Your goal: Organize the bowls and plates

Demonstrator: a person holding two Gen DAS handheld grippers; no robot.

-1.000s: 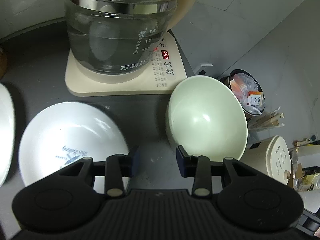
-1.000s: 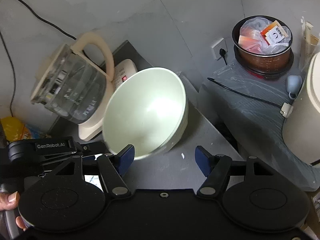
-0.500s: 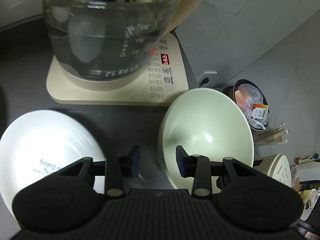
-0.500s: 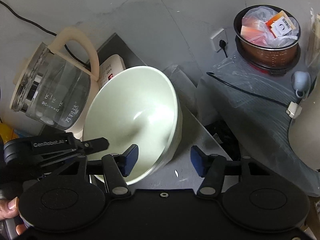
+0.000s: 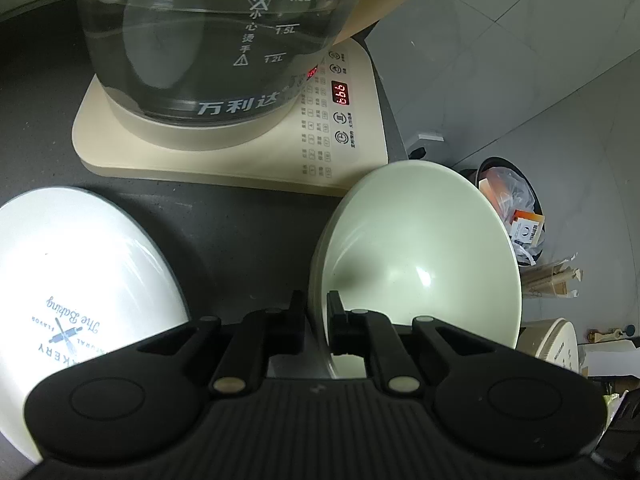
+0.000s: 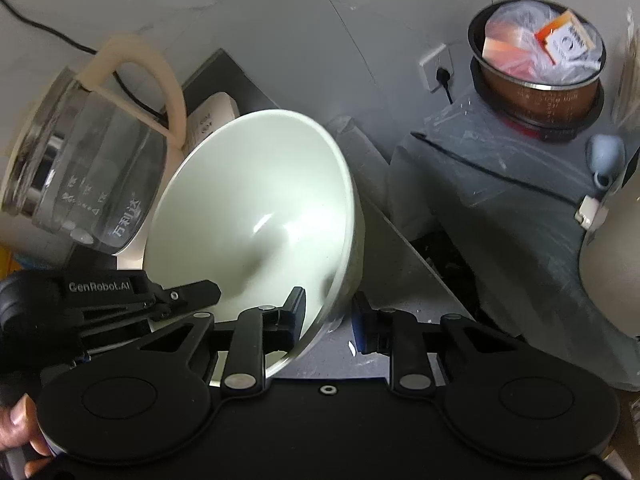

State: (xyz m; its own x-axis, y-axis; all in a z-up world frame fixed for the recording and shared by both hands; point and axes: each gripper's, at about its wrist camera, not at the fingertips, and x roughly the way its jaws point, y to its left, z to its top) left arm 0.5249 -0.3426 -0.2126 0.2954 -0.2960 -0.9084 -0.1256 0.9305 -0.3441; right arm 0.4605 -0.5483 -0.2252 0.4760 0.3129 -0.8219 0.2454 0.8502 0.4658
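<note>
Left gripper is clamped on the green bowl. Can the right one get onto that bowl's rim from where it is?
Probably yes. The right gripper is open, and the green bowl's near rim already sits between its fingers with nothing in between. The left gripper pinches a different stretch of rim, off to the side.

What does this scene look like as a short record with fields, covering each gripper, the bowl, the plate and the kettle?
left gripper: shut on the green bowl's rim
right gripper: open, straddling the opposite rim
green bowl: tilted, at the counter's edge
white plate: on the dark counter, left of the bowl
glass kettle: on its cream base, display lit
</note>
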